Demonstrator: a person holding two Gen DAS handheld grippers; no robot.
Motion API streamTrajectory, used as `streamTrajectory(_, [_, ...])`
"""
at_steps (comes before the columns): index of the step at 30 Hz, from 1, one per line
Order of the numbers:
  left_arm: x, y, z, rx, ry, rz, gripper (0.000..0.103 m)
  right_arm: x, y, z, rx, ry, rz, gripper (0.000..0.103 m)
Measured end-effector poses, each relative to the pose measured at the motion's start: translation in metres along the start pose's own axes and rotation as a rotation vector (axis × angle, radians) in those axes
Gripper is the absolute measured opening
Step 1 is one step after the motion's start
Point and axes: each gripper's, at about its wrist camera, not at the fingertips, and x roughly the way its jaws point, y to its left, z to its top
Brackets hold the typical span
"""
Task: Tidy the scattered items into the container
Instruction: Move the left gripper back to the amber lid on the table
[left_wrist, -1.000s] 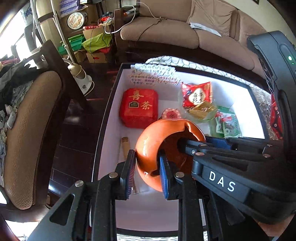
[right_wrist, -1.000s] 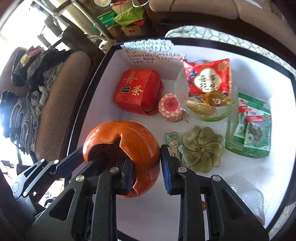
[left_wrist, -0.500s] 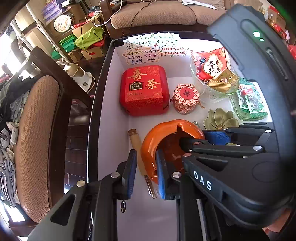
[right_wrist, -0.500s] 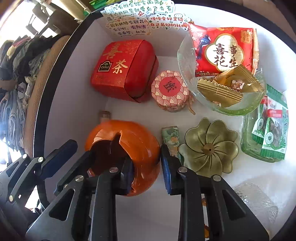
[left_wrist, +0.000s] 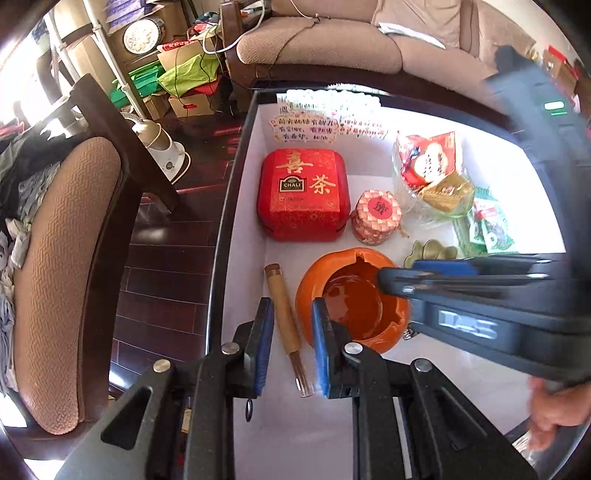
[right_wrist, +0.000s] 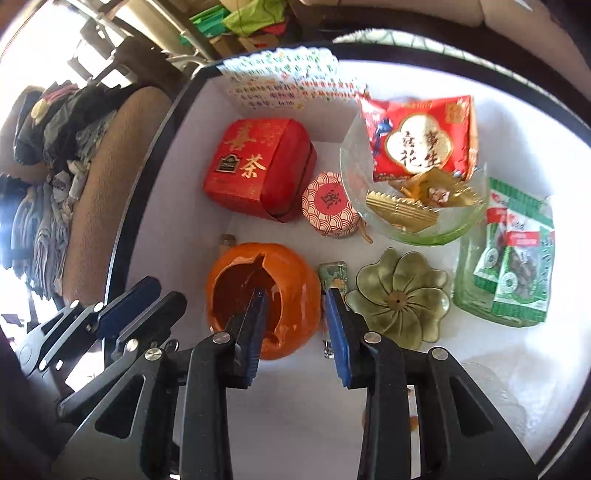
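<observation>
Orange bowl (right_wrist: 263, 295) sits in the white container (right_wrist: 177, 206). Right gripper (right_wrist: 295, 328) straddles its rim, jaws opening; lift straight clear. Left gripper (left_wrist: 291, 339) nearly closed, empty, over incense tube (left_wrist: 284, 314).

My left gripper (left_wrist: 291, 347) points steeply down, jaws slightly apart; my right gripper (right_wrist: 297, 332) beside it is opening.
</observation>
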Motion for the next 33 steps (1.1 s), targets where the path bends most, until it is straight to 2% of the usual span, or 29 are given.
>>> streamTrajectory(5, [-0.041, -0.011, -0.014, -0.027, -0.145, -0.047, 0.024, -0.077, -0.011, -0.028, -0.063, -0.120, 0.035, 0.031])
streamTrajectory(6, [-0.050, -0.017, -0.019, -0.034, -0.170, -0.052, 0.029, -0.091, -0.018, -0.036, -0.077, -0.143, 0.048, 0.030])
streamTrajectory(7, [-0.058, -0.024, -0.024, -0.038, -0.192, -0.059, 0.035, -0.105, -0.027, -0.041, -0.079, -0.160, 0.040, 0.029])
streamTrajectory(9, [-0.069, -0.043, -0.032, -0.028, -0.221, -0.081, 0.036, -0.129, -0.054, -0.052, -0.052, -0.178, 0.002, 0.031])
streamTrajectory(14, [-0.086, -0.111, -0.041, 0.040, -0.194, -0.158, 0.036, -0.183, -0.117, -0.092, 0.035, -0.218, -0.025, 0.031])
streamTrajectory(19, [-0.101, -0.198, -0.049, 0.150, -0.190, -0.221, 0.036, -0.229, -0.189, -0.134, 0.102, -0.279, -0.088, 0.031])
streamTrajectory(23, [-0.103, -0.272, -0.057, 0.209, -0.177, -0.286, 0.036, -0.242, -0.263, -0.165, 0.179, -0.289, -0.154, 0.032])
streamTrajectory(26, [-0.091, -0.326, -0.059, 0.229, -0.150, -0.314, 0.036, -0.239, -0.318, -0.185, 0.242, -0.303, -0.191, 0.032])
streamTrajectory(30, [-0.054, -0.379, -0.058, 0.206, -0.097, -0.339, 0.036, -0.216, -0.381, -0.201, 0.320, -0.302, -0.175, 0.031])
streamTrajectory(33, [-0.015, -0.408, -0.056, 0.153, -0.033, -0.384, 0.036, -0.192, -0.418, -0.209, 0.388, -0.300, -0.112, 0.030])
